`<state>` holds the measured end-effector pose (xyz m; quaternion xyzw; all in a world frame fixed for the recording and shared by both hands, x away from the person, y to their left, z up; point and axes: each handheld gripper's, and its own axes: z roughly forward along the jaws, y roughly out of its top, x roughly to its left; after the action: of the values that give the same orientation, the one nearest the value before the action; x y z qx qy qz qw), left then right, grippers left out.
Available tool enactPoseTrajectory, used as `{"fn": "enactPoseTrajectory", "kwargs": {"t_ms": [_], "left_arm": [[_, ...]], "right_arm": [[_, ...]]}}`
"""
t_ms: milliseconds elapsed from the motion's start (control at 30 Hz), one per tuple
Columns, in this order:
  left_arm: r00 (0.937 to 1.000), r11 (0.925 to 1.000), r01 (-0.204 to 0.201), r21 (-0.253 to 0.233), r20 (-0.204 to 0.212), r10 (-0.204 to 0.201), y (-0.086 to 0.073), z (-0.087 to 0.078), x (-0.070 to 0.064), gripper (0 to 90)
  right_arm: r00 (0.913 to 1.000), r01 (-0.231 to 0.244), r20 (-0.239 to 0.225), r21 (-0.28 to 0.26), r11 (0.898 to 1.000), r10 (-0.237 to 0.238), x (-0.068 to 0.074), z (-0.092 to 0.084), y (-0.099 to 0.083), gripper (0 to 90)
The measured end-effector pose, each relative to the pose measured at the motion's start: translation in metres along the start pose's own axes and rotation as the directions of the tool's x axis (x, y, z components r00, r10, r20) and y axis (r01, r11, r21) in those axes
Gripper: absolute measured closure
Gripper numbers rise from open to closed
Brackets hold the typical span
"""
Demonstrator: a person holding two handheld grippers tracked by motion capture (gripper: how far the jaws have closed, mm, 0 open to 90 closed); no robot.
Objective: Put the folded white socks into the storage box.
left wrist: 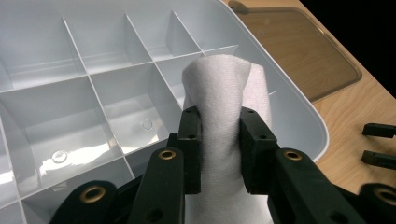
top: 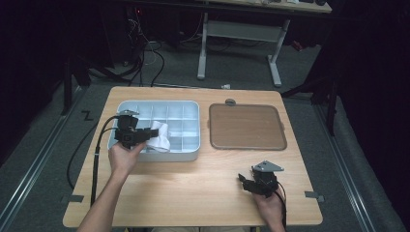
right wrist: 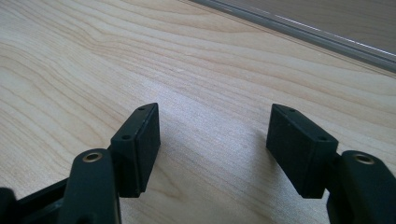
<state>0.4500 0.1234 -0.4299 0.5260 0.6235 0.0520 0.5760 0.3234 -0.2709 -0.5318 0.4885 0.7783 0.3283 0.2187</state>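
A white cloth [left wrist: 224, 93] is pinched between the jaws of my left gripper [left wrist: 220, 135], which is shut on it over a pale grey divided tray [left wrist: 116, 93]. From the high view the left gripper [top: 141, 135] holds the cloth [top: 159, 136] above the tray's [top: 186, 153] middle compartments. My right gripper [right wrist: 212, 140] stands open with nothing between its jaws, low over the bare wooden table [right wrist: 140, 60]. In the high view that right gripper [top: 245, 182] sits near the table's front right.
A brown translucent lid [top: 246, 126] lies flat on the table to the right of the tray; its edge [right wrist: 299, 32] crosses the top of the right gripper view. Bare wood [top: 193, 188] stretches between the two hands. A desk frame and cables stand beyond the table.
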Motion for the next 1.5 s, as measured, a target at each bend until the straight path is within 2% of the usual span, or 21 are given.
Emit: {"fn": "enactPoseTrajectory", "kwargs": {"t_ms": [200, 300, 500, 800, 967, 1167, 1267, 1333, 1500], "left_arm": [[0.9981, 0.9989, -0.047, 0.003, -0.041, 0.047, -0.008, 0.005, 0.006, 73.3], [0.9906, 0.9931, -0.117, 0.008, -0.071, 0.117, -0.014, 0.007, 0.006, 73.3], [0.9827, 0.9870, -0.160, 0.014, -0.093, 0.161, -0.019, 0.011, 0.006, 73.4], [0.9750, 0.9828, -0.182, 0.030, -0.123, 0.185, -0.024, 0.018, 0.012, 73.6], [0.9730, 0.9818, -0.185, 0.043, -0.132, 0.189, -0.025, 0.020, 0.016, 73.8], [0.9656, 0.9775, -0.203, 0.057, -0.154, 0.210, -0.028, 0.022, 0.016, 74.6], [0.9664, 0.9788, -0.195, 0.061, -0.158, 0.203, -0.028, 0.023, 0.017, 74.8], [0.9616, 0.9757, -0.209, 0.065, -0.168, 0.217, -0.029, 0.025, 0.018, 74.9], [0.9561, 0.9720, -0.223, 0.074, -0.178, 0.233, -0.031, 0.026, 0.017, 75.1]], "right_arm": [[1.0000, 0.000, 0.000, -0.001, 1.000, 0.000, 0.000, 0.000, 0.000, 35.2], [1.0000, 0.000, 0.001, 0.000, 1.000, 0.000, 0.000, 0.000, 0.000, 35.2], [1.0000, 0.001, 0.000, 0.000, 1.000, -0.001, 0.000, 0.000, 0.000, 35.2], [1.0000, 0.001, 0.000, 0.000, 1.000, -0.001, 0.000, 0.000, 0.000, 35.2], [1.0000, 0.001, 0.001, 0.000, 1.000, -0.001, 0.000, 0.000, 0.000, 35.2], [1.0000, 0.001, 0.000, 0.000, 1.000, -0.001, 0.000, 0.000, 0.000, 35.2], [1.0000, 0.001, 0.000, 0.000, 1.000, -0.001, 0.000, 0.000, 0.000, 35.2], [1.0000, 0.001, 0.000, 0.000, 1.000, -0.001, 0.000, 0.000, 0.000, 35.2], [1.0000, 0.001, -0.001, 0.000, 1.000, -0.001, 0.000, 0.000, 0.000, 35.2]]}}
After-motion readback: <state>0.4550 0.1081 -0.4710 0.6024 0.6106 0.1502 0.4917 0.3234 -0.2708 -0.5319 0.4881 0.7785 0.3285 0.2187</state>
